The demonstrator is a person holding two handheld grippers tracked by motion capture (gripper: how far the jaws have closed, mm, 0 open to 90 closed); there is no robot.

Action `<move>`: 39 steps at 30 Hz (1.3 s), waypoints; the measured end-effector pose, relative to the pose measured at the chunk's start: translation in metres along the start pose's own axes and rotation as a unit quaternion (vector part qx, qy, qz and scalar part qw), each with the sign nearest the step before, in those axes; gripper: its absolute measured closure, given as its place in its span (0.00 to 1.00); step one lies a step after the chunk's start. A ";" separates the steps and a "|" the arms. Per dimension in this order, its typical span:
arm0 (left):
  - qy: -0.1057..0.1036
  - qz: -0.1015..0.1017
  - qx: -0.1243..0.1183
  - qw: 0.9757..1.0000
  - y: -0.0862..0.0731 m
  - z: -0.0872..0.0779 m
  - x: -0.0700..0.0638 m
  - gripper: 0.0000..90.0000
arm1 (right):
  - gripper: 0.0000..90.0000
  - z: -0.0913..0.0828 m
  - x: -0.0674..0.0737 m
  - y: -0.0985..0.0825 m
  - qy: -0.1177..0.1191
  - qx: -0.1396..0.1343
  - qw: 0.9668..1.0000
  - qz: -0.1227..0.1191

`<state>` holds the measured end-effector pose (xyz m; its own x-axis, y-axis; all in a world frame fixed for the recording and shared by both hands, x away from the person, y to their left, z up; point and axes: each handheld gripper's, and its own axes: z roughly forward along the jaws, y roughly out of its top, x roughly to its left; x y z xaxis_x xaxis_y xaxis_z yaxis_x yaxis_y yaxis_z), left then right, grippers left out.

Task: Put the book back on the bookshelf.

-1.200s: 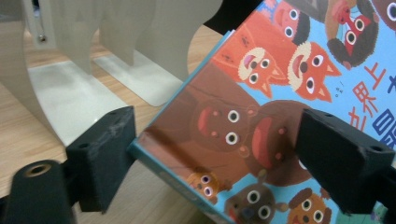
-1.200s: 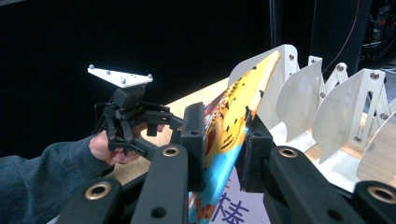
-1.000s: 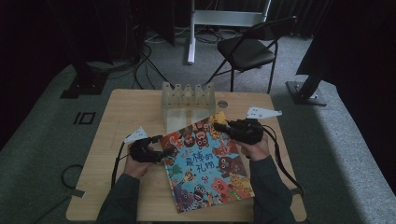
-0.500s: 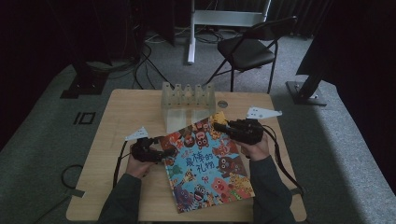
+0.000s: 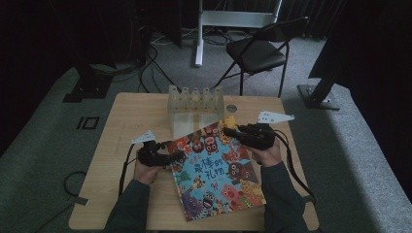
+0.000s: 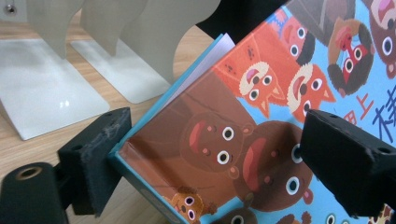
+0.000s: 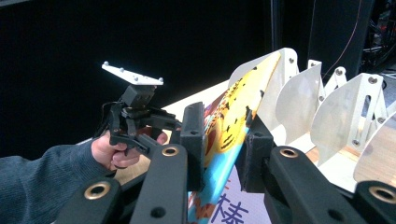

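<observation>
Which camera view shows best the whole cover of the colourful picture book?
The high view: the colourful cartoon-animal picture book lies there with its full cover visible. The left gripper view shows one corner of it with brown bears. The right gripper view shows its upper edge from the side.

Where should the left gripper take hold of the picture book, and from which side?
Grip the book at its near-left corner, coming in from the left along the table. That corner sits raised off the wood, so one jaw can probably slip under and one over, as the left gripper straddles it now. The right gripper pinches the far edge.
</observation>
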<state>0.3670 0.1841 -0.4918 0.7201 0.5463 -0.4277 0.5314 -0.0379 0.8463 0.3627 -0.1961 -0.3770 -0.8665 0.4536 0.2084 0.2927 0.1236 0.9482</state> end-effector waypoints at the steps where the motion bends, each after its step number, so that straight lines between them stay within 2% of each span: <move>1: 0.004 -0.001 -0.006 1.000 0.001 0.000 -0.002 0.18 | 0.84 -0.003 -0.002 -0.002 -0.002 -0.002 1.000 0.000; 5: 0.008 -0.003 -0.009 1.000 0.003 0.000 -0.004 0.22 | 0.83 -0.007 -0.006 -0.006 -0.002 -0.007 1.000 0.004; 12: 0.007 -0.015 -0.015 1.000 0.005 -0.003 -0.004 0.30 | 0.81 -0.010 -0.005 -0.006 -0.012 0.002 1.000 -0.017; 15: 0.003 -0.023 -0.029 0.999 0.006 -0.006 -0.002 0.35 | 0.80 -0.011 -0.006 -0.006 -0.014 0.002 1.000 -0.023; 20: 0.008 -0.016 -0.027 0.999 0.009 -0.008 -0.005 0.38 | 0.80 -0.013 -0.008 -0.009 -0.013 -0.004 1.000 -0.025; 24: 0.004 -0.020 -0.044 0.999 0.012 -0.012 -0.005 0.44 | 0.79 -0.016 -0.009 -0.010 -0.012 -0.006 1.000 -0.026; 29: 0.011 -0.011 -0.047 0.999 0.017 -0.016 -0.008 0.46 | 0.77 -0.018 -0.006 -0.007 -0.019 0.000 0.999 -0.037; 32: 0.010 -0.012 -0.063 0.998 0.019 -0.020 -0.008 0.49 | 0.74 -0.018 -0.005 -0.005 -0.027 0.007 0.999 -0.043; 33: 0.006 -0.011 -0.072 0.997 0.020 -0.023 -0.009 0.53 | 0.68 -0.017 -0.004 -0.005 -0.038 0.013 0.998 -0.042; 34: 0.006 -0.005 -0.077 0.997 0.022 -0.024 -0.011 0.57 | 0.60 -0.013 -0.002 -0.005 -0.069 0.033 0.996 -0.049; 35: 0.009 0.009 -0.075 0.997 0.025 -0.025 -0.015 0.59 | 0.60 -0.008 -0.003 -0.007 -0.076 0.044 0.995 -0.046; 36: 0.014 0.015 -0.073 0.997 0.027 -0.026 -0.017 0.60 | 0.60 -0.005 -0.007 -0.010 -0.069 0.043 0.996 -0.039; 39: 0.010 0.015 -0.075 0.997 0.032 -0.030 -0.018 0.64 | 0.58 -0.005 -0.011 -0.014 -0.071 0.033 0.997 -0.027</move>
<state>0.3575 0.1985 -0.4477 0.7243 0.5641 -0.3965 0.4363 0.0704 0.8970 0.3665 -0.2070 -0.3920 -0.8174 0.5639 0.1178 0.2779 0.2069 0.9381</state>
